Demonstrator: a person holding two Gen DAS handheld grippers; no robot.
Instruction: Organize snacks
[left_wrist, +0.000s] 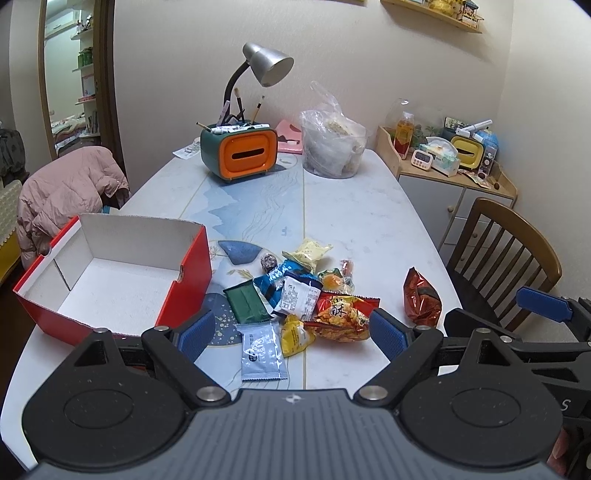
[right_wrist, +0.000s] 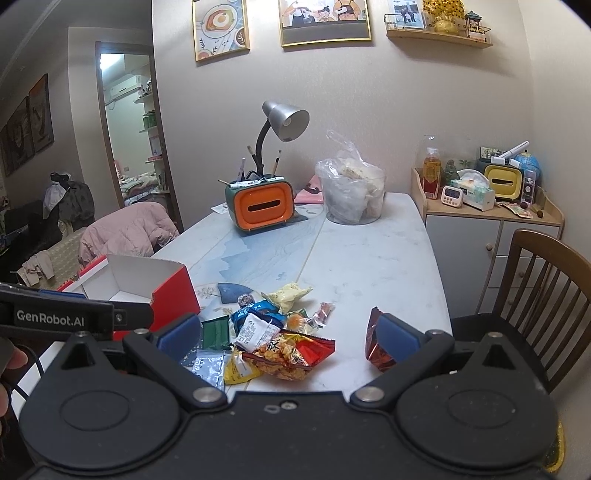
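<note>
Table (left_wrist: 351, 206) holds red box (left_wrist: 188, 280), open, nothing inside; clear tub (left_wrist: 332, 155) at far end stuffed with bags, contents unclear. Snack pile (left_wrist: 295, 295) right of box, packets overlapping, labels mostly unreadable. Red packet (left_wrist: 421, 299) apart, partly hidden behind right gripper (right_wrist: 288, 332) pad. Left gripper (left_wrist: 291, 332) wide, empty, just before pile; right likewise wide
</note>
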